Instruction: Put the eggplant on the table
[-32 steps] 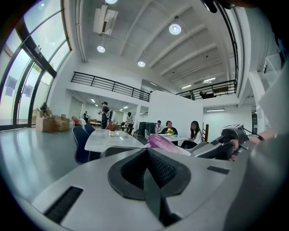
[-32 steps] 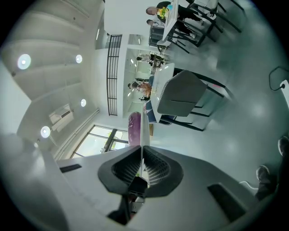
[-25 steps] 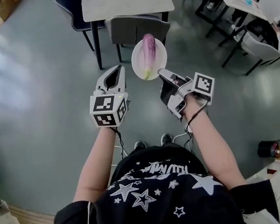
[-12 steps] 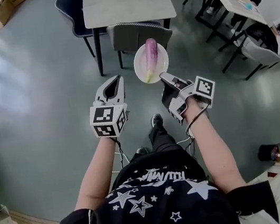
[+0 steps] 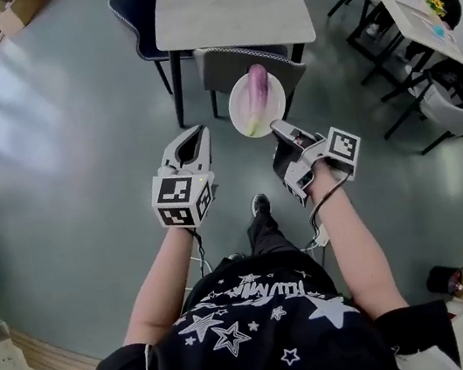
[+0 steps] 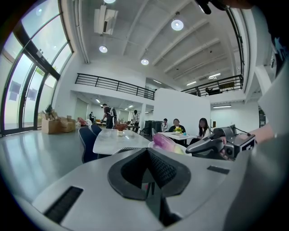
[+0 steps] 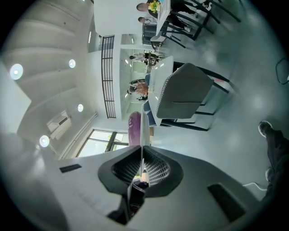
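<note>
Your right hand-held gripper [image 5: 279, 129], forearm stretched forward, is clamped on the near rim of a white plate [image 5: 246, 117]. The eggplant [image 5: 258, 84] lies lengthwise on that plate, held in the air just short of a grey chair [image 5: 223, 60], with the table [image 5: 227, 8] beyond. Your left hand-held gripper [image 5: 194, 135] is raised alongside, jaws pressed together on nothing. The cubes [image 5: 183, 199] carry black-and-white square markers. The lettering on your star-printed shirt [image 5: 262, 307] is too warped to read.
</note>
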Demonstrator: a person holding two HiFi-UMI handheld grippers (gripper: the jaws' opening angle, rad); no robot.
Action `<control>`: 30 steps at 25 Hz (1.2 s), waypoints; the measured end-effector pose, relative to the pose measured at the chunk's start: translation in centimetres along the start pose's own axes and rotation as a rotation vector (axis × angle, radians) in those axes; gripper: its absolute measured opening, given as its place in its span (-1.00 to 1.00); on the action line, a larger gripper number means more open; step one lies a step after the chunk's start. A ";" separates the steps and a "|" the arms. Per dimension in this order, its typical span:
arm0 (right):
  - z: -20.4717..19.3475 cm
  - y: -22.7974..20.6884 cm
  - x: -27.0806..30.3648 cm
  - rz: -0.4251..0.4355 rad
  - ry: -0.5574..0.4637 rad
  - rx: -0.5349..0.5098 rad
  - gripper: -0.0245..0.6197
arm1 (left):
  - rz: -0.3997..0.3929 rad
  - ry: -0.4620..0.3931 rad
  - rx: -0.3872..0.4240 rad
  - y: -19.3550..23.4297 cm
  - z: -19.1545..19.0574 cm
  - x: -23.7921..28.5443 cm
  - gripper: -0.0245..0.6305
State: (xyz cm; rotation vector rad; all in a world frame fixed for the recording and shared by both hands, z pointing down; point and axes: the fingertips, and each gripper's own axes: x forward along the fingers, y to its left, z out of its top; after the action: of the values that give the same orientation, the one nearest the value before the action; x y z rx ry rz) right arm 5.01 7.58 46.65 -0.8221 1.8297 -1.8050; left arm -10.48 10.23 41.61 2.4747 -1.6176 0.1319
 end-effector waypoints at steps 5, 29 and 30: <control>4.4 -0.1 2.3 0.012 0.022 0.013 -0.87 | 0.026 0.007 0.009 0.4 1.1 4.7 -0.90; 21.5 0.0 11.2 0.030 0.141 0.021 -0.87 | 0.168 0.010 0.007 2.7 5.4 20.9 -0.90; 21.5 -0.2 11.2 0.027 0.140 0.025 -0.87 | 0.167 0.011 0.008 2.7 5.3 21.0 -0.90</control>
State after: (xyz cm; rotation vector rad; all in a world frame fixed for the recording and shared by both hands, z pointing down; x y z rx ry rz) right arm 11.49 -15.84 46.85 -0.6741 1.8908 -1.9068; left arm -4.64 -10.79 40.31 2.3368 -1.8211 0.1749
